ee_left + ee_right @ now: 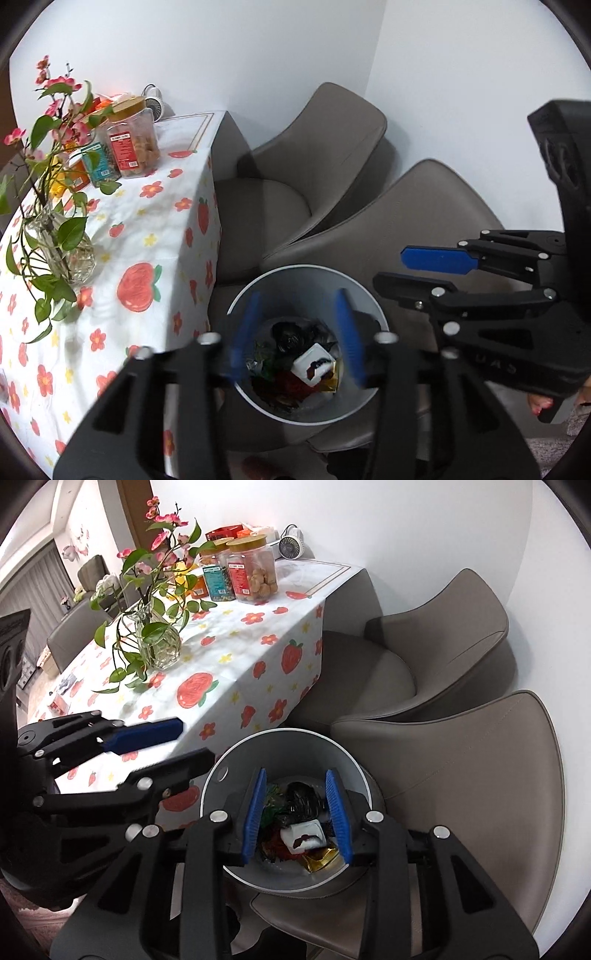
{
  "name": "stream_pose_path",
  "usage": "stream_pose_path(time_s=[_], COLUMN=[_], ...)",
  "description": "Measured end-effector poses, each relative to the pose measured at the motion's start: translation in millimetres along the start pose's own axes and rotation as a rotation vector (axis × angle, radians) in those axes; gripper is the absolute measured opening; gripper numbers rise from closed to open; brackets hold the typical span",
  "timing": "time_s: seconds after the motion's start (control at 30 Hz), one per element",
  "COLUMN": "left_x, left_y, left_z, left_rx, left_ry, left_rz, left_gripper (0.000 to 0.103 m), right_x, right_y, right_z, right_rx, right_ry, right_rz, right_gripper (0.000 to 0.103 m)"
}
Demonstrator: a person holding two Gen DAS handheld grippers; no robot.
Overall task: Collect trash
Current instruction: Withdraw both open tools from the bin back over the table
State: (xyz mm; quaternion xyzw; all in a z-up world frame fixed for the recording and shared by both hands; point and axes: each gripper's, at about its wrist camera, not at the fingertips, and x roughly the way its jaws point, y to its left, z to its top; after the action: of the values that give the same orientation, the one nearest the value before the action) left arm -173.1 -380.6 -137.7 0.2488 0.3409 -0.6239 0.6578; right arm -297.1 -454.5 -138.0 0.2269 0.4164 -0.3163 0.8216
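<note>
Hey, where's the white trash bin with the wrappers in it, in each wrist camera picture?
Left wrist view: the white trash bin sits bottom centre, on a grey chair seat, framed by the open left gripper.
Right wrist view: the bin is again bottom centre, behind the open right gripper.
Shared landmark: the glass vase on the flowered tablecloth.

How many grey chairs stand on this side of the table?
2: one chair tucked against the table corner by the wall, the other nearer, right behind the trash bin.
</note>
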Motion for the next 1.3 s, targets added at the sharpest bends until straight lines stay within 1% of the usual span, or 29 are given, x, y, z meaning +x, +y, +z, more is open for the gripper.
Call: stream_pose_path(time_s=[0.1,0.3,0.37,0.43,0.47,0.57,0.6,0.7,0.77,0.9,1.17,1.23,1.3], left_x=[-7,-19,-24,-30,-33,-44,-49,-65,-77,-105,-174,-191,-207], left_y=[3,12,19,28,33,51,57,78,95,129,196,212,226], left_z=[-1,-10,-15,-20,-23,-34,-39,-53,-64,-92,-156,-171,-184], left_rx=[-0.021,-0.048,-0.072,-0.101,-0.116,-0.174,-0.194,-0.264,-0.319,-0.43,-0.641,-0.682,-0.711], left_ry=[-0.012,-0.025,-0.028,-0.031,-0.031,-0.034,-0.037,-0.045,-0.05,-0.055,-0.073,-0.08,-0.08], left_rz=[0.005,0.058,0.081,0.104,0.115,0.161,0.179,0.23,0.271,0.363,0.553,0.592,0.63], left_gripper=[0.056,0.056,0.056,0.057,0.057,0.059,0.061,0.063,0.065,0.065,0.065,0.065,0.066], right_x=[-3,-4,-4,-2,-1,4,6,12,18,27,37,37,36], right_y=[2,13,22,32,39,60,67,94,117,167,289,320,349], right_z=[1,6,9,12,14,20,22,28,33,39,41,40,38], right_rx=[-0.011,-0.049,-0.074,-0.101,-0.119,-0.169,-0.186,-0.243,-0.289,-0.375,-0.556,-0.59,-0.619], right_ry=[-0.005,-0.007,-0.01,-0.013,-0.015,-0.017,-0.017,-0.015,-0.008,0.002,0.014,0.012,0.009], right_rz=[-0.003,0.003,0.008,0.015,0.02,0.041,0.051,0.086,0.12,0.187,0.336,0.37,0.394], right_gripper=[0.033,0.033,0.036,0.041,0.041,0.045,0.049,0.052,0.052,0.052,0.052,0.056,0.058])
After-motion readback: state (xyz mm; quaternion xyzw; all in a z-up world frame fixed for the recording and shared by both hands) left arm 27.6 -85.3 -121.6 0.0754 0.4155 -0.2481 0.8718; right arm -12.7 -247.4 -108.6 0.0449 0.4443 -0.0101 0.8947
